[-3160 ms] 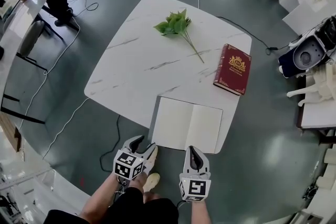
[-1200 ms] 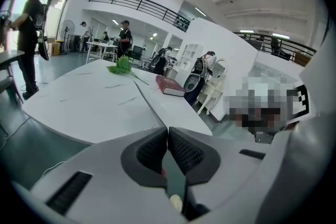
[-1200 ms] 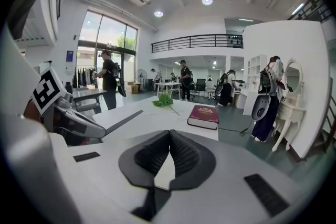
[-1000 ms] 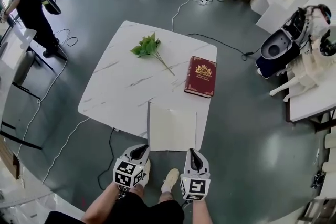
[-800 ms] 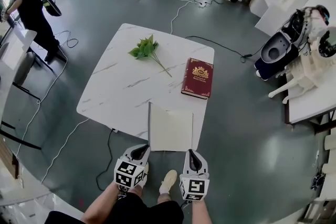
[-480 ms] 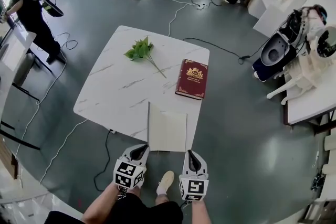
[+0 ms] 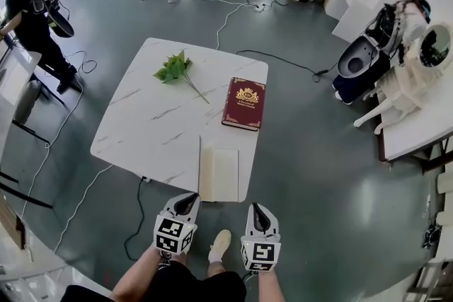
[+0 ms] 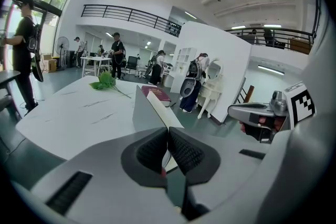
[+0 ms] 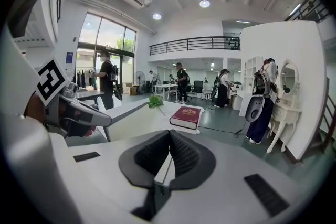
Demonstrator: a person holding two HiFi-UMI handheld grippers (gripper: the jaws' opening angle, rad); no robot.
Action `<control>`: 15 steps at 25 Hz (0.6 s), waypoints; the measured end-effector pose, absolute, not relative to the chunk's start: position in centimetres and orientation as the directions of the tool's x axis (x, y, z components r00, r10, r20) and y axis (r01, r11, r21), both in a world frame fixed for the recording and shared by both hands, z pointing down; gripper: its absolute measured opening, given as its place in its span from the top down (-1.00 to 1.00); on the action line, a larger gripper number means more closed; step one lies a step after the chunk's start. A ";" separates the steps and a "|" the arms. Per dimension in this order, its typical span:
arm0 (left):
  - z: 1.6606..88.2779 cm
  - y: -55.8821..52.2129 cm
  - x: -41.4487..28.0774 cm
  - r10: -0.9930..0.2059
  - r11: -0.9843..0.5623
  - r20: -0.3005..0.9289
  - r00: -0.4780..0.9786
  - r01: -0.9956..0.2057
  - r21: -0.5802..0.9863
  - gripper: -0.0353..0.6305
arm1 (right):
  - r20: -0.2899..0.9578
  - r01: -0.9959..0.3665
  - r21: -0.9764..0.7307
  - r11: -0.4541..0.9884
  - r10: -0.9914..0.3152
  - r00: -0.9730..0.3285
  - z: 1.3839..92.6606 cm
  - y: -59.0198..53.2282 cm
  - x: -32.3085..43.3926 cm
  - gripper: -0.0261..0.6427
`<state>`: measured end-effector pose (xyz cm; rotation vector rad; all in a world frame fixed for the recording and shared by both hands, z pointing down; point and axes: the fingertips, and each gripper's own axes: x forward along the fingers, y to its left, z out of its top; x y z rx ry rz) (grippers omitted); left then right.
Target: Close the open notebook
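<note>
Since the flat, 2-page spread of 3.2 s ago, the notebook (image 7: 225, 175) has folded up. Its left cover (image 8: 139, 109) now stands close to upright on the spine, and the head view shows only 1 pale page, as a narrow strip. The table (image 7: 141, 131) also sits higher and smaller in that view than it did.

The head view cuts the person off at the forearms along its bottom edge. The body of the left gripper (image 7: 188, 199) hides the exact spot where its tips meet the cover. In the left gripper view the black pads mask that corner too. A pale sliver shows under the pads of the right gripper (image 7: 255, 208) in its own view, and I cannot tell what it is. The gold emblem on the red book (image 7: 244, 104) is too small to read.

The left gripper's jaws are pressed fully together on the near free corner of the raised cover. The right gripper view shows the cover's thin dark edge running away from those tips. The right gripper's jaws are also together, with nothing clearly held, and it hangs just off the table's near edge, to the right of the notebook.

The notebook lies at the table's near right corner, its near edge along the table's edge. The cover's outside is grey and the pages are blank cream. The red book lies beyond it, apart, and a leafy sprig (image 7: 172, 69) lies farther off.
</note>
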<state>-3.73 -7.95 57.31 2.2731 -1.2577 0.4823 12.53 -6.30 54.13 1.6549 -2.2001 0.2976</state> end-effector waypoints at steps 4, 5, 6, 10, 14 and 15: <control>57.3 -8.0 -2.2 -0.677 -0.467 0.521 0.521 -0.850 0.243 0.80 | 0.412 -0.961 0.047 0.271 -0.882 -0.229 54.2 -5.9 13.9 0.88; 57.3 -8.1 -1.8 -0.675 -0.472 0.521 0.523 -0.848 0.241 0.80 | 0.410 -0.962 0.045 0.268 -0.883 -0.227 54.2 -5.8 14.2 0.88; 57.3 -8.1 -1.4 -0.673 -0.476 0.521 0.526 -0.846 0.239 0.80 | 0.410 -0.963 0.044 0.265 -0.884 -0.224 54.2 -5.8 14.5 0.88; 57.6 -8.4 0.3 -0.663 -0.497 0.519 0.540 -0.835 0.235 0.80 | 0.414 -0.967 0.040 0.251 -0.885 -0.213 54.5 -5.6 15.7 0.88; 57.8 -8.5 2.1 -0.648 -0.523 0.524 0.553 -0.823 0.222 0.80 | 0.419 -0.972 0.029 0.234 -0.886 -0.201 54.9 -5.2 16.9 0.88; 58.0 -8.6 2.5 -0.644 -0.527 0.525 0.556 -0.820 0.221 0.80 | 0.419 -0.973 0.027 0.230 -0.886 -0.197 55.1 -5.2 17.2 0.88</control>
